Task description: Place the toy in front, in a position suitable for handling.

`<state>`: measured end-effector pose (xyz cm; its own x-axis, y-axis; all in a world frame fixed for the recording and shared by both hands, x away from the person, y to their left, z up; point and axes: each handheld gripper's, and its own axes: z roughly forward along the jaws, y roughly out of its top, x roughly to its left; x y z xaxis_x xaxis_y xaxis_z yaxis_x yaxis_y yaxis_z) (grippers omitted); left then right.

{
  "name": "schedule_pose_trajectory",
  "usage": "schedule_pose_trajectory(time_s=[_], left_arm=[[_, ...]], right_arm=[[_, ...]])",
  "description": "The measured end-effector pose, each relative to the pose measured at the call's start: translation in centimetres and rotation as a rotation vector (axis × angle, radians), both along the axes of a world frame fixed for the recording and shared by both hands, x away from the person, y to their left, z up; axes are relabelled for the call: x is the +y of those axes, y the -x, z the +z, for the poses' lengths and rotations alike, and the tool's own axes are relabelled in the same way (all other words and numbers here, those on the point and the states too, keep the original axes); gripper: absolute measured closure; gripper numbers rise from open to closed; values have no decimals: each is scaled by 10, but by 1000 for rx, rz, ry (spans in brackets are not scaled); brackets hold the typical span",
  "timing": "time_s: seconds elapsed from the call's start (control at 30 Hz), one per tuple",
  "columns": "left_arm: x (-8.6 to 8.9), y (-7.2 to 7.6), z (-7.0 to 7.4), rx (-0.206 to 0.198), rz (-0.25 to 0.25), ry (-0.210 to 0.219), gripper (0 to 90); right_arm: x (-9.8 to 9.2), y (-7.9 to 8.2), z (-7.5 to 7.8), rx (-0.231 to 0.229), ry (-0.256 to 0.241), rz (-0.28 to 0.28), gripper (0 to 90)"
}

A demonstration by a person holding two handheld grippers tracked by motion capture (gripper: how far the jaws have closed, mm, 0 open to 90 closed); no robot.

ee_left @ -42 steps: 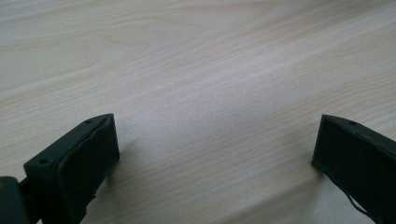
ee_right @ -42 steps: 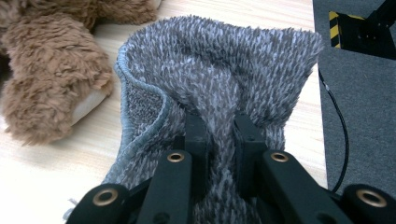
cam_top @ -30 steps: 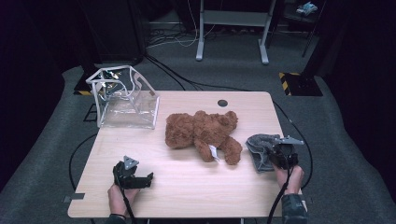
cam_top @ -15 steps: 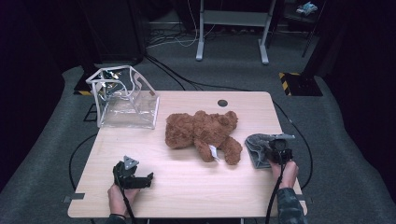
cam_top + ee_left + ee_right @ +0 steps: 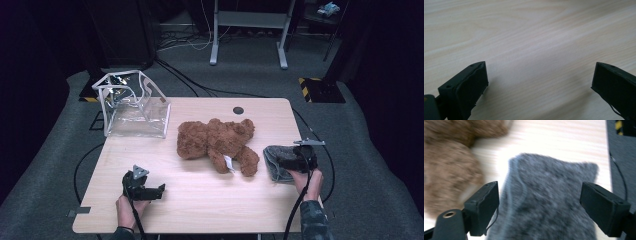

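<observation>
Right tool [image 5: 539, 205] spread wide above a grey fuzzy fabric pouch [image 5: 551, 202] at the lower right of the pale wooden counter [image 5: 200, 200], gripping nothing, brown plush teddy bear [image 5: 217, 142] just beside the pouch, left tool [image 5: 539, 82] wide open over bare counter at lower left, empty

A teddy bear [image 5: 217, 144] is lying mid-counter [image 5: 210, 210], a pouch [image 5: 276, 161] lying just right of it, a clear bag [image 5: 134, 106] standing behind-left.

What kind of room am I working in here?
Likely a lab or recording studio: a lone wooden table on grey carpet, loose cables trailing across the floor, dark surroundings, and a metal stand behind.
</observation>
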<state>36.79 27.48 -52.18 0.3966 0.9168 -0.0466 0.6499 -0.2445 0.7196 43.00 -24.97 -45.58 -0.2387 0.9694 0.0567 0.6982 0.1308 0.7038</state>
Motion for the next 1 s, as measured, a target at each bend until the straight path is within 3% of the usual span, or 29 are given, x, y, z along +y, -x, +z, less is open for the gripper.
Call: schedule_pose_trajectory(time_s=[0.13,0.27,0.37,0.5,0.83,1.0], left_arm=[[-11,-18,22,-15,-51,34,2],[-19,-32,34,-35,-69,55,2],[-29,-50,49,-43,-89,96,1],[-40,-65,58,-55,-103,128,0],[-63,-94,73,-45,-121,156,7],[-73,-116,82,-50,-122,178,22]], right_arm=[[20,-6,8,-24,-23,67,142],[35,-11,13,-31,-39,97,141],[53,-20,20,-44,-47,146,140],[69,-28,26,-50,-50,182,139],[98,-43,37,-57,-56,238,141],[118,-58,45,-64,-43,266,156]])
